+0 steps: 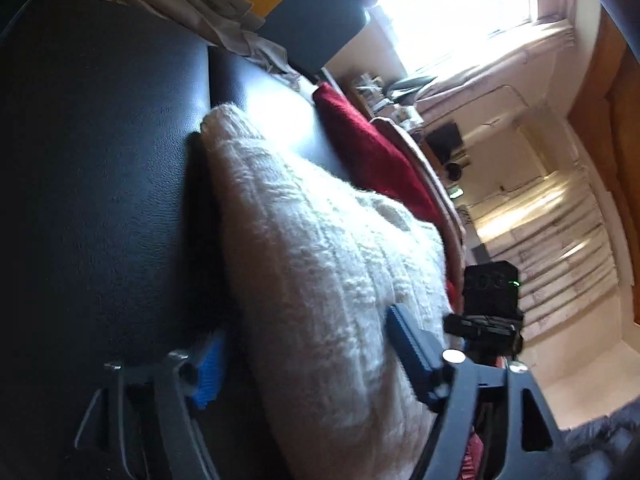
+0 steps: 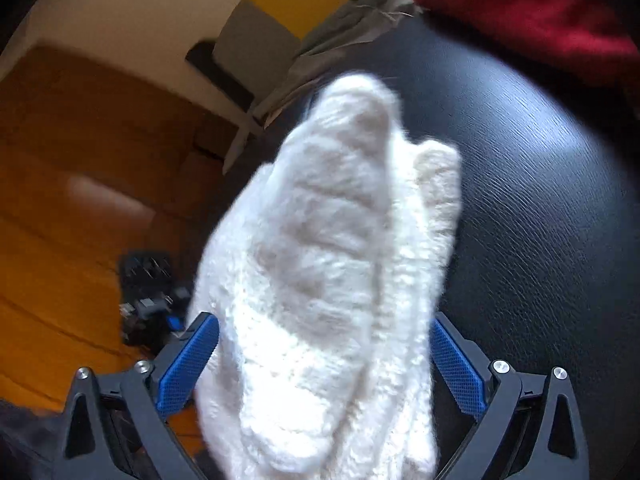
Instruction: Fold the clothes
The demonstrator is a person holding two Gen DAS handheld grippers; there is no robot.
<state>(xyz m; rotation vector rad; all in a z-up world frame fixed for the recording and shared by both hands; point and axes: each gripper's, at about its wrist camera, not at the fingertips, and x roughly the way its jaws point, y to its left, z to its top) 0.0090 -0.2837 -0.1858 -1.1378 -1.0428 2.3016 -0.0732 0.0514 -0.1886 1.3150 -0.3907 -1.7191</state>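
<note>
White knit lies bunched on the black sofa, its far end toward the grey cloth; a red garment sits just beside the knit on the side away from the sofa back.

Left gripper: blue pads straddle the near end of the knit with gaps showing either side. Reads as spread wide, not pinching. Right gripper: same, both pads stand off a thick fold of knit that runs between them. Cannot tell whether cloth is caught deeper in.

Judgement: step in hand is taking hold of the knit to lay it out or fold it over. To do well: close on a single edge layer instead of the whole bundle, both grips at matching corners, then lift and pull apart evenly so the bulky yarn flattens before folding. Keep clear of the red garment.

Pose: left gripper rolled hard sideways, aimed along the knit; right gripper level, aimed down its length.
</note>
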